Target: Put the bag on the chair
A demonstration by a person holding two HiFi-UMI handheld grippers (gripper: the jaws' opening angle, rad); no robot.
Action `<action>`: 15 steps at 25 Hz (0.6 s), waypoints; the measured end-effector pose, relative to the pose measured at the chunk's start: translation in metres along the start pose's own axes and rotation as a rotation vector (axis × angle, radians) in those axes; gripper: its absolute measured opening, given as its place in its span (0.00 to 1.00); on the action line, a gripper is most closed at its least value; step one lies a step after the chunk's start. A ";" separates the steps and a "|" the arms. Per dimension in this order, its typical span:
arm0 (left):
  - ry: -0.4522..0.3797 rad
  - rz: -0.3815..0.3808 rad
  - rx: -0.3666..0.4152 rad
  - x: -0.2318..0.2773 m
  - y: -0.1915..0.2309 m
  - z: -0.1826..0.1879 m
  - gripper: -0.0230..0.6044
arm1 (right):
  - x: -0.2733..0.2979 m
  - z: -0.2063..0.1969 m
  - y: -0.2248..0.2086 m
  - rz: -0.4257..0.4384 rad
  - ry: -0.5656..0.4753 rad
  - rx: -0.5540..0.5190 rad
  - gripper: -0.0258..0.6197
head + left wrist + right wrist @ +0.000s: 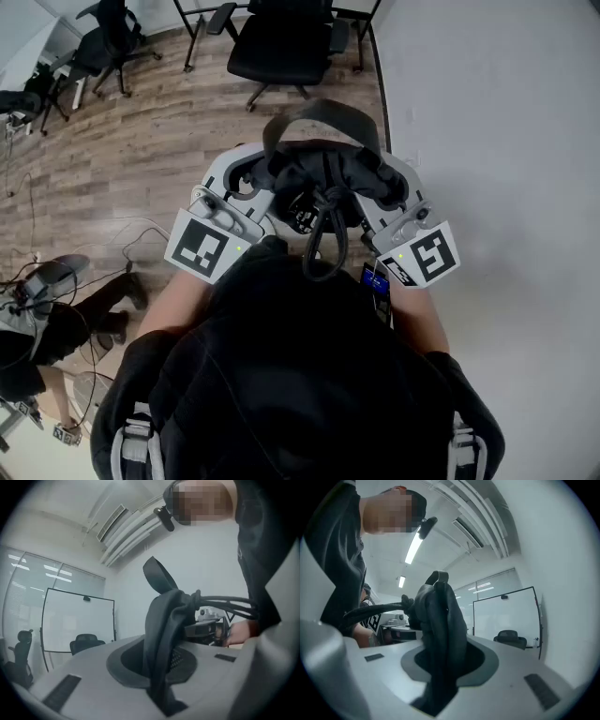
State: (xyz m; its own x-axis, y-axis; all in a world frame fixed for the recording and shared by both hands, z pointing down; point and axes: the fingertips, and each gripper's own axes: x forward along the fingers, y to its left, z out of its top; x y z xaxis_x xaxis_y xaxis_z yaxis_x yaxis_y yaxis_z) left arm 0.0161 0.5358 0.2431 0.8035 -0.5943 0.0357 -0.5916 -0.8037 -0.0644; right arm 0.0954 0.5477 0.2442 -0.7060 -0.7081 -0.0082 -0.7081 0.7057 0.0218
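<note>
The carry is the step in hand: the bag hangs in the air in front of the person's chest, strung between the two tools and clear of the floor. The left gripper is nipped tight on a fold of the bag's dark fabric, which rises up out of the slot between its jaws. The right gripper pinches another bunch of the same fabric a little less narrowly, so each tool bears one side of the load. A strap loops down loose from the middle, towards the person's body. The chair stands ahead at the top of the head view, well apart from the bag, its black seat bare and turned towards the person; it is probably the target, though another chair sits further off to the left. The bag is lifted, then, but not yet delivered. The next move calls for walking both tools forward together, level and with the same gap between them so the fabric neither slackens nor pulls out of a pinch. The bag then has to come over the seat and sink until the seat takes its weight, and only then should the jaws part. The dangling strap could catch on an armrest on the way down.
</note>
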 end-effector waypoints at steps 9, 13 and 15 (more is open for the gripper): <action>0.012 0.042 -0.021 -0.002 0.001 -0.006 0.09 | 0.001 -0.011 0.005 0.020 0.034 -0.021 0.19; 0.010 0.064 -0.012 -0.005 0.007 -0.017 0.09 | 0.008 -0.024 0.008 0.023 0.034 -0.042 0.19; 0.003 0.069 -0.010 -0.008 0.012 -0.019 0.09 | 0.014 -0.026 0.011 0.018 0.033 -0.045 0.19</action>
State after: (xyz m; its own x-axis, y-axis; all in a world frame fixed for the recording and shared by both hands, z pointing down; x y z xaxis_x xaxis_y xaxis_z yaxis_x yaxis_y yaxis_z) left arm 0.0009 0.5305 0.2608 0.7603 -0.6487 0.0346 -0.6465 -0.7608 -0.0570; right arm 0.0780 0.5452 0.2706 -0.7175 -0.6961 0.0254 -0.6936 0.7173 0.0668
